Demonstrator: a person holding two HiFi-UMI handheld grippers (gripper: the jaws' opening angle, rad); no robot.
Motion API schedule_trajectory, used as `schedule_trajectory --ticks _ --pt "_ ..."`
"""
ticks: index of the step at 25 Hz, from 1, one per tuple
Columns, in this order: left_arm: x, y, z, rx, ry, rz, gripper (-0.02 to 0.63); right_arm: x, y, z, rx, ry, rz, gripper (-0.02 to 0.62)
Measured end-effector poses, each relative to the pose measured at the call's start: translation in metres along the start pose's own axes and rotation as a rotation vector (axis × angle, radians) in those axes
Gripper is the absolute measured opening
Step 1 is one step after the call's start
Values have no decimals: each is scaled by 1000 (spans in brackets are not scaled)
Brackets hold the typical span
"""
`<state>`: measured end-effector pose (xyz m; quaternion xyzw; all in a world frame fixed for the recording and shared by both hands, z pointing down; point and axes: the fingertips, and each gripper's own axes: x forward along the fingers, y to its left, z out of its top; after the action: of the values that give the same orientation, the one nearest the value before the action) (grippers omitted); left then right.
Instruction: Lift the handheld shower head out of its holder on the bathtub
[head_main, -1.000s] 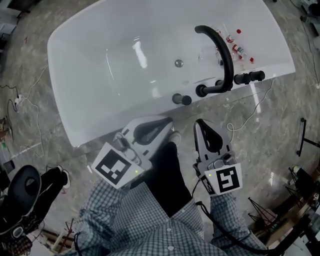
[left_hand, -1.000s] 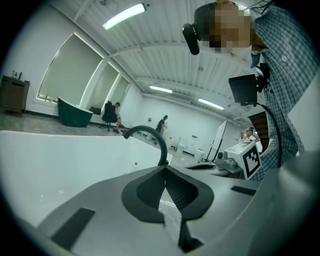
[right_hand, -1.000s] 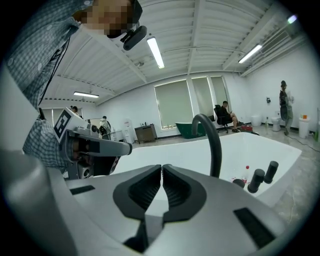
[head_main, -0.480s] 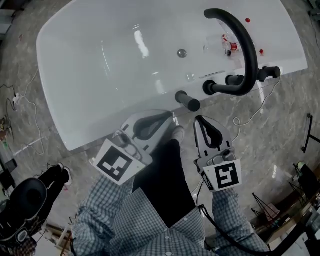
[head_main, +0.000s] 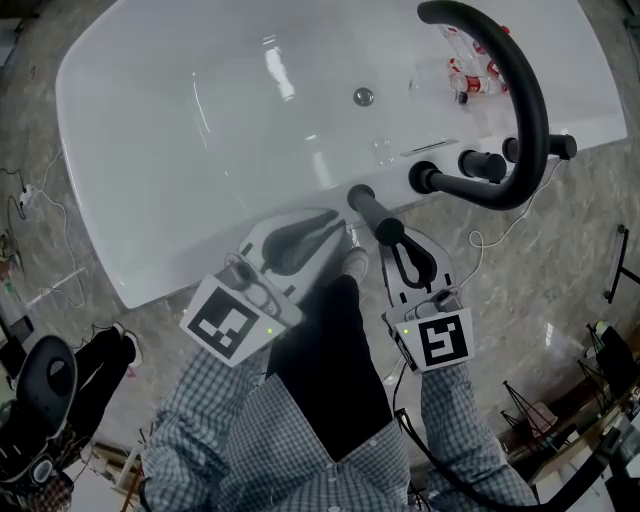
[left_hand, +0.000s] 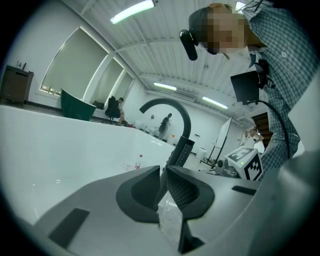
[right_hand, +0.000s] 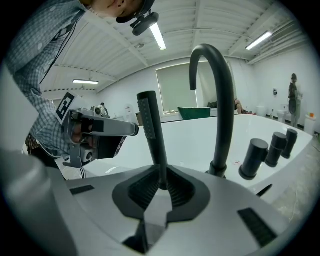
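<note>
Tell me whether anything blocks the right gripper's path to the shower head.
Nothing visible does. The shower head stands upright straight ahead of the right gripper, whose jaws are shut; the arched faucet and knobs stand off to the right.

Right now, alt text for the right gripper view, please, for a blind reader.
A black handheld shower head stands upright just beyond the shut right gripper. A curved black faucet and round knobs stand to its right, on the white bathtub.

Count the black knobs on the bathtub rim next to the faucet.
3, in a row on the bathtub rim beside the faucet: the nearest knob, the middle knob, the farthest knob. In the head view the spout partly hides them.
</note>
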<state>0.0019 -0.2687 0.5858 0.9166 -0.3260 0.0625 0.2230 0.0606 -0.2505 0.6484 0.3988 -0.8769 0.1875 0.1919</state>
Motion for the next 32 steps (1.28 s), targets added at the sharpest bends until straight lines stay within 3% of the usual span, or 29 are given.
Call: schedule_trajectory --ticks 3,6,10,12,16,20,25,32 --pt "5 3 -5 -8 6 -14 19 9 -2 -5 20 12 12 26" --pt "12 6 -12 -5 19 -29 69 19 -7 -12 36 20 15 26" --pt "22 9 -26 66 75 -59 112 31 -10 -22 22 48 11 31" --pt "26 9 -33 108 117 -78 123 38 -11 -23 10 66 14 95" --pt "36 6 -41 125 145 -120 141 51 -8 -22 -64 16 43 113" --pt "38 8 -42 103 138 -144 153 62 -4 -23 -107 19 53 118" --pt "39 7 -61 168 243 -159 155 70 -2 -24 -110 15 51 118" --pt "51 0 -68 200 272 -191 155 74 -2 -25 -130 28 54 119"
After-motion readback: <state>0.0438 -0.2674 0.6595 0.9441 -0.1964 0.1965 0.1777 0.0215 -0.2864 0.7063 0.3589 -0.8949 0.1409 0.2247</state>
